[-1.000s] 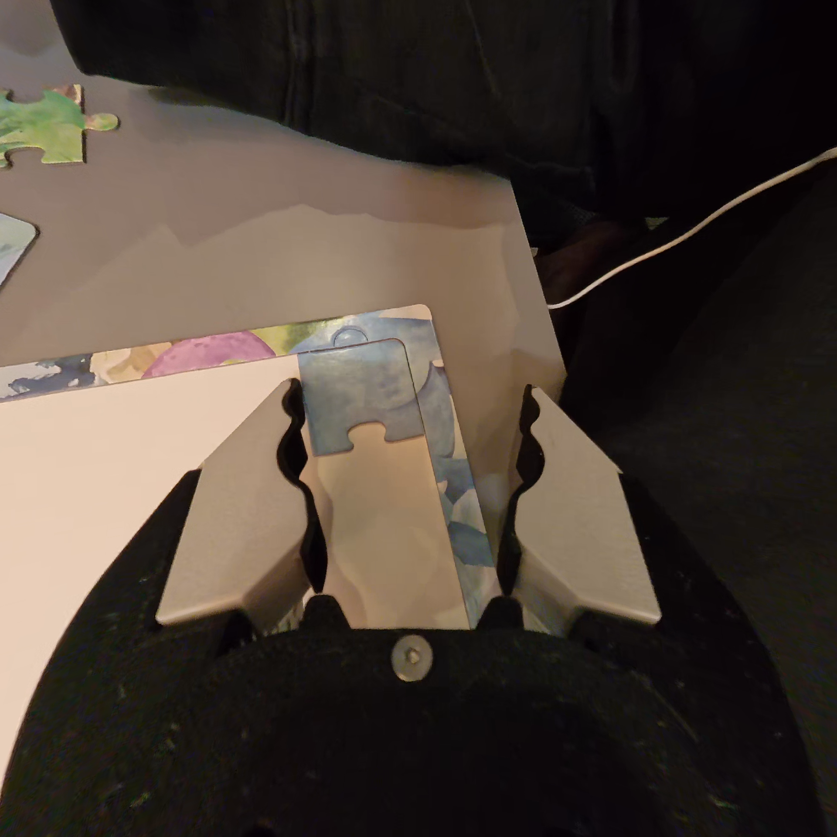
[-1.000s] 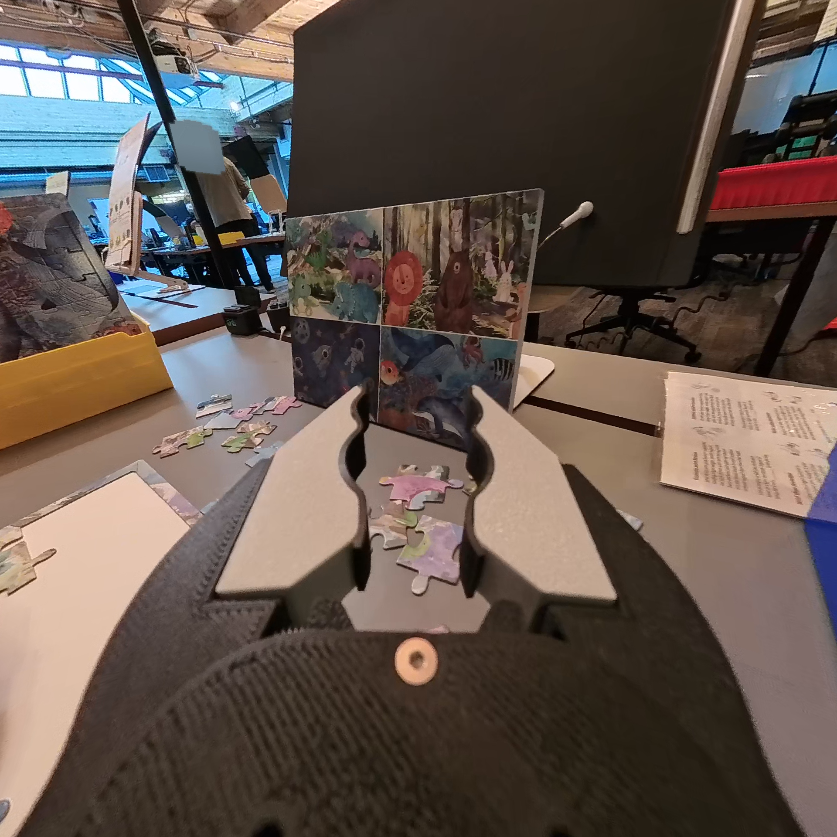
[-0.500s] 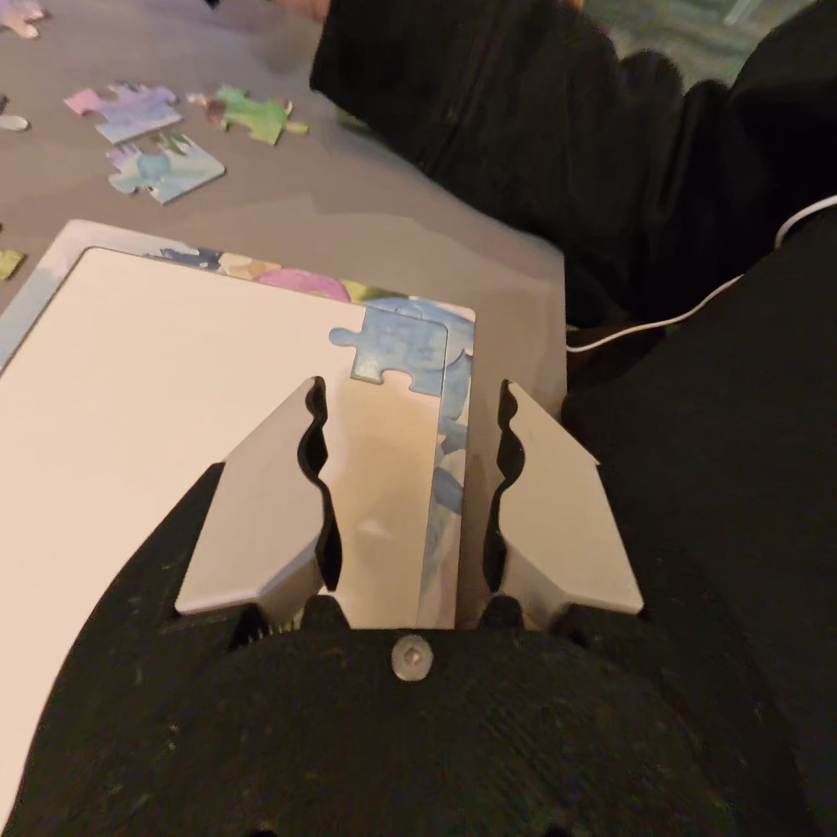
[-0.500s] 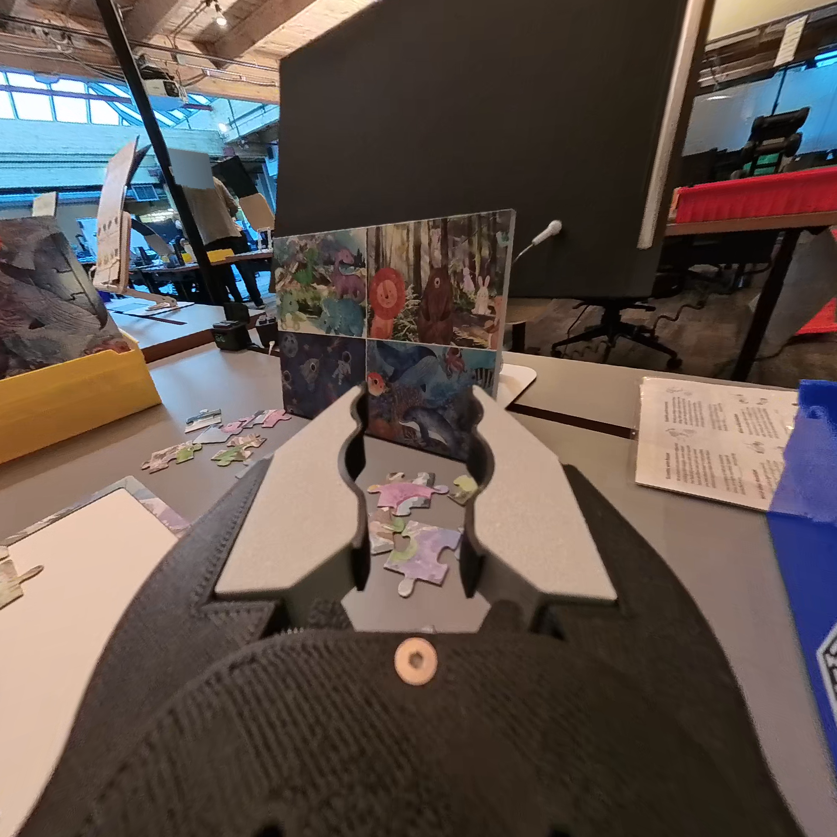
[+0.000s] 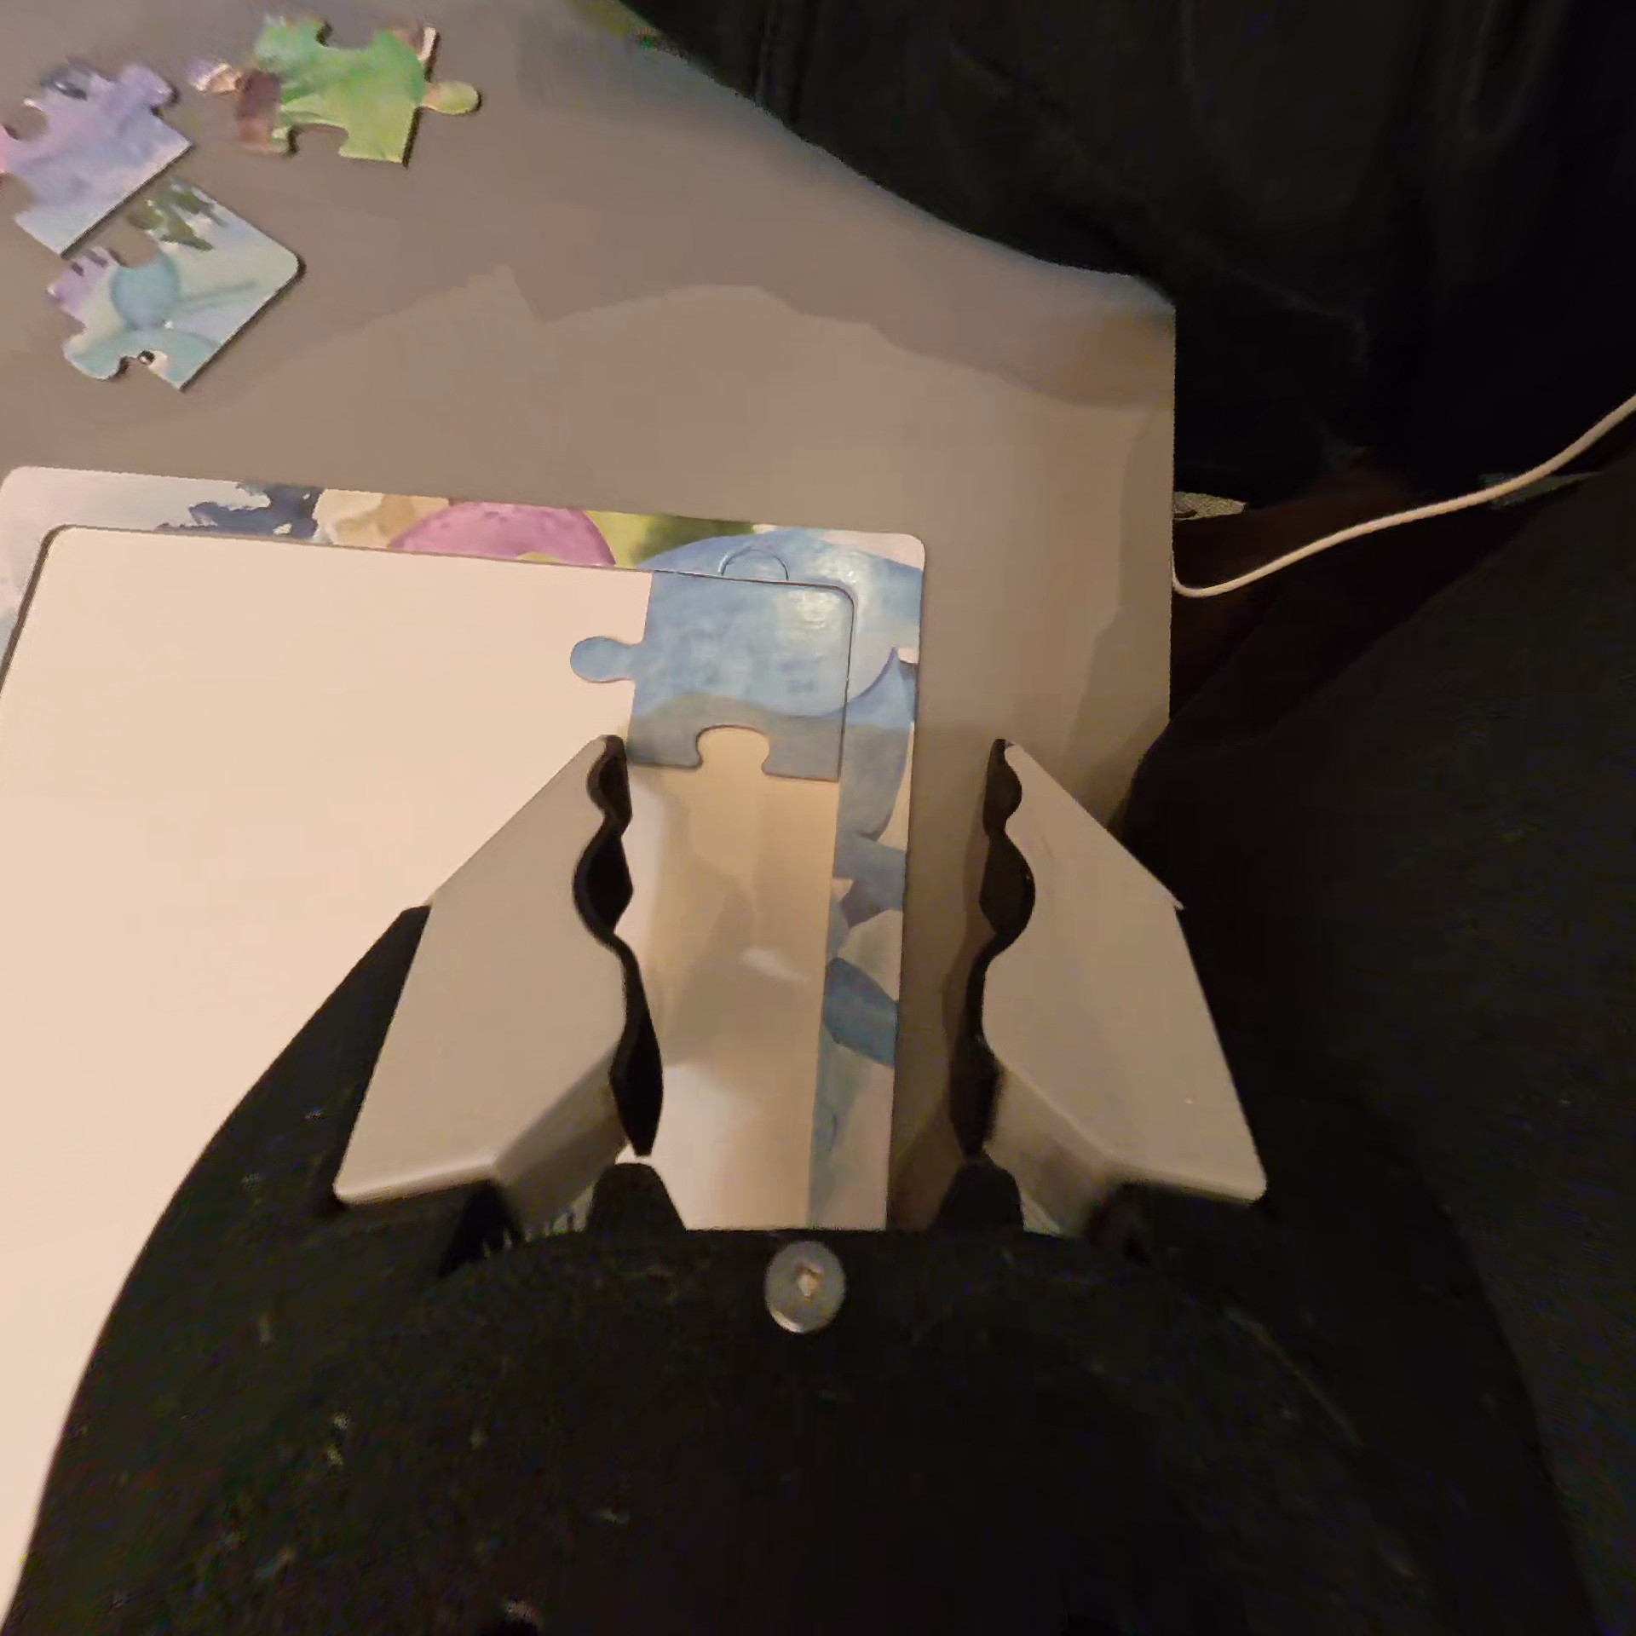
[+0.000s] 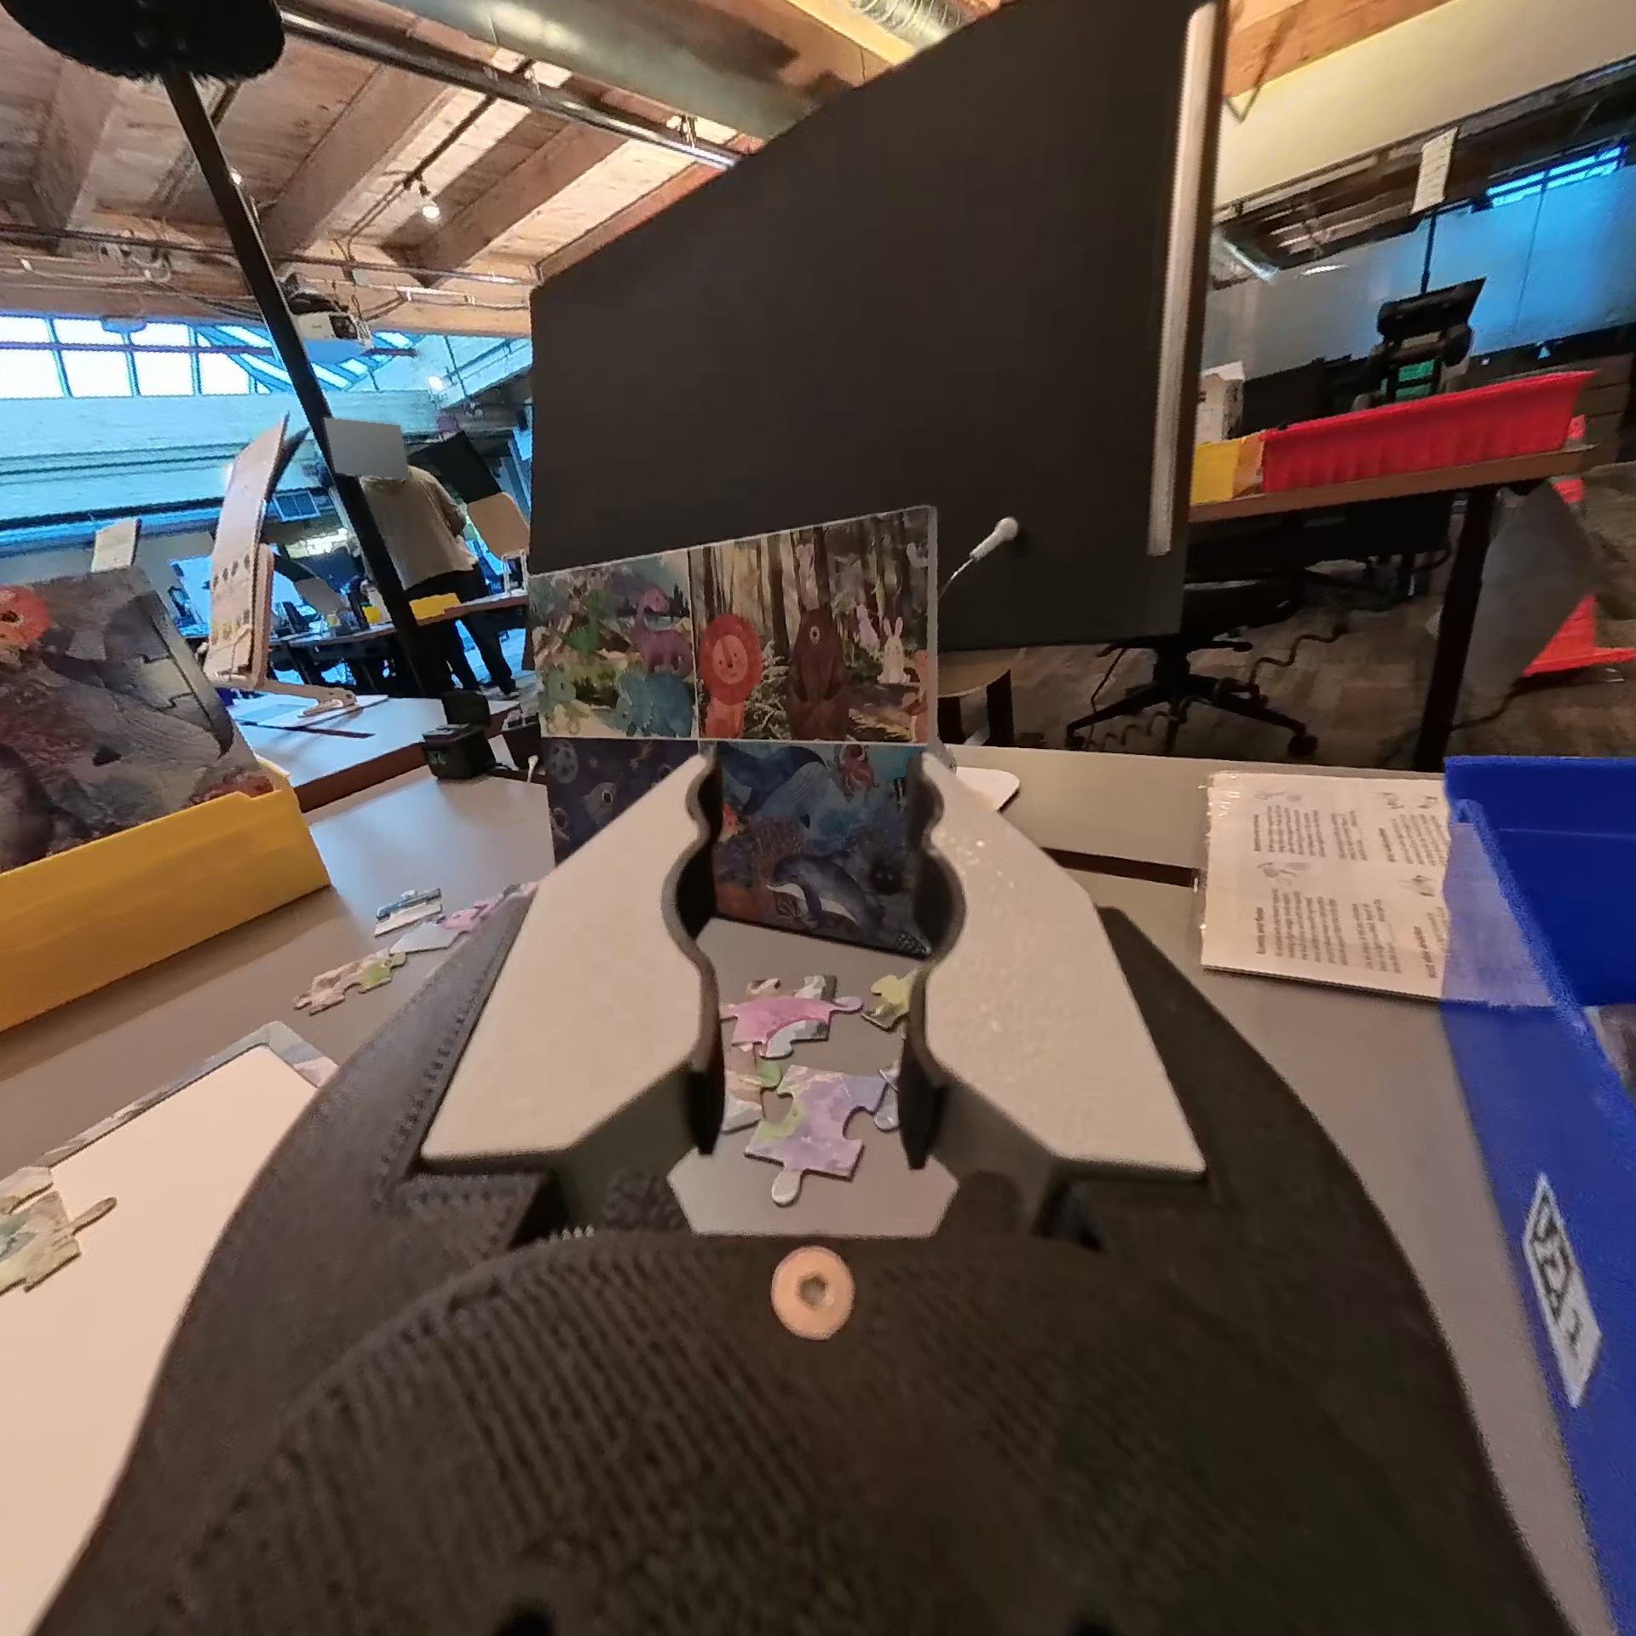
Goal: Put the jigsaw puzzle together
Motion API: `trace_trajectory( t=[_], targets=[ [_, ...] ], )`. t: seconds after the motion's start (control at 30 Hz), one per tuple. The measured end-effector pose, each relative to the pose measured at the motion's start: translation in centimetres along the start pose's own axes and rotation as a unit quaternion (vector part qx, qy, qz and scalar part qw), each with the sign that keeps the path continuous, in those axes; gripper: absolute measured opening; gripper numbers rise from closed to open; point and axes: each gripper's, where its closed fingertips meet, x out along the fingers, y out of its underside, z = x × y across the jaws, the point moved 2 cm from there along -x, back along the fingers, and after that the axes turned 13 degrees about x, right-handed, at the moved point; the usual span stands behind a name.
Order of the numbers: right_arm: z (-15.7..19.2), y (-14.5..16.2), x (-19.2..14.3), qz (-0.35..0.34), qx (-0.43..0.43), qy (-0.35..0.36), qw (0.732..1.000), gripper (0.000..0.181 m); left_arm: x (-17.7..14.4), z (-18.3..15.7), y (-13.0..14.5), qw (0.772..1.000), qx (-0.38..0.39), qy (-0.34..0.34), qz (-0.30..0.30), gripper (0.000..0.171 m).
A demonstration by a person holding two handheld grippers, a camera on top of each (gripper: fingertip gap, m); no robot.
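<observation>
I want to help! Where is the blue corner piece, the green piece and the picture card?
blue corner piece (image 5: 748,682), left wrist view, middle.
green piece (image 5: 354,93), left wrist view, middle.
picture card (image 6: 735,646), right wrist view, upper half.

Glossy cardboard puzzle tray (image 5: 266,797), matt grey table (image 5: 708,398)

Left gripper (image 5: 810,752) spread wide, empty, above puzzle frame (image 5: 885,797); blue piece (image 5: 752,682) seated in corner.

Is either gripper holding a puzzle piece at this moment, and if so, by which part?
Nothing is held. The left gripper is open above the tray; the right gripper is open over loose pieces.
</observation>
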Motion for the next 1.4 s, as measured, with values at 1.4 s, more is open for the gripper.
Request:
trace_trajectory(
  t=[1.4],
  targets=[
    [0.1, -0.2, 0.0, -0.007, 0.044, -0.021, 0.999, 0.039, -0.7, -1.2, -0.3, 1.000, 0.012, -0.010, -0.020, 0.037]
  ],
)
